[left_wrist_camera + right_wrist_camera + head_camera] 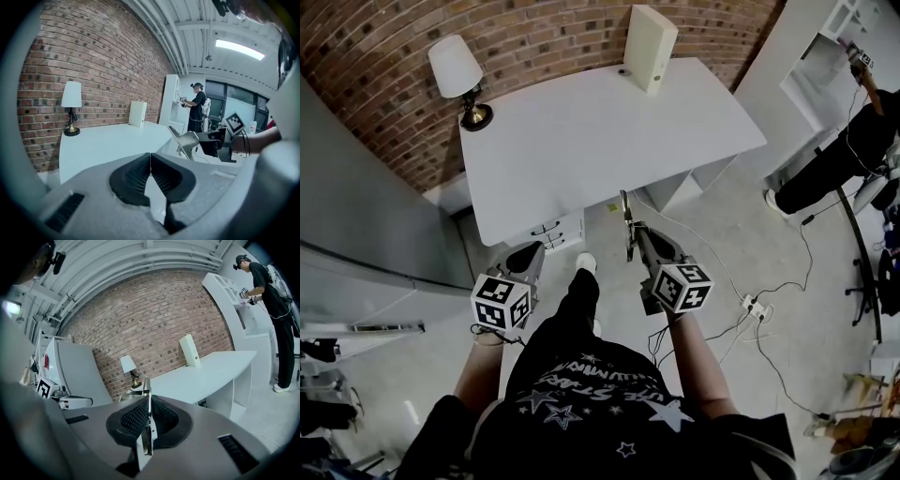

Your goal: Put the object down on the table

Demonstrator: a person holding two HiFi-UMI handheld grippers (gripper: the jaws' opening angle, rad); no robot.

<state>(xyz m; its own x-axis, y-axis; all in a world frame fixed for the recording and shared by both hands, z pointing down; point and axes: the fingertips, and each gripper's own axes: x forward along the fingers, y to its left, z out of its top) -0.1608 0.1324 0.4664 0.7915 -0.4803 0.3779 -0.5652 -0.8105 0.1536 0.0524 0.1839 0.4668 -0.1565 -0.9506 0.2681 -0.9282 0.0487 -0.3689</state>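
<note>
Nearest, the person's dark star-printed shirt [591, 394] fills the lower field, with both arms held forward. Left claw [150, 164]: pads together, nothing between them. Right claw [148, 413]: clamped on a thin metal strip [148, 425], gripped across its flat faces with one end standing clear above the pads. The strip is carried in the air over the floor, short of the counter [600, 141]. It appears stiff, light and smooth, so likely slippery. A hold across the broad faces near mid-length suits it, and it is best lowered flat so that it does not skid. On the bare white counter stand a lamp [459, 75] at the far left and a white box [649, 47] at the far edge. Beyond is a brick wall [534, 37], and a second person [853, 150] is at shelving on the far right.
</note>
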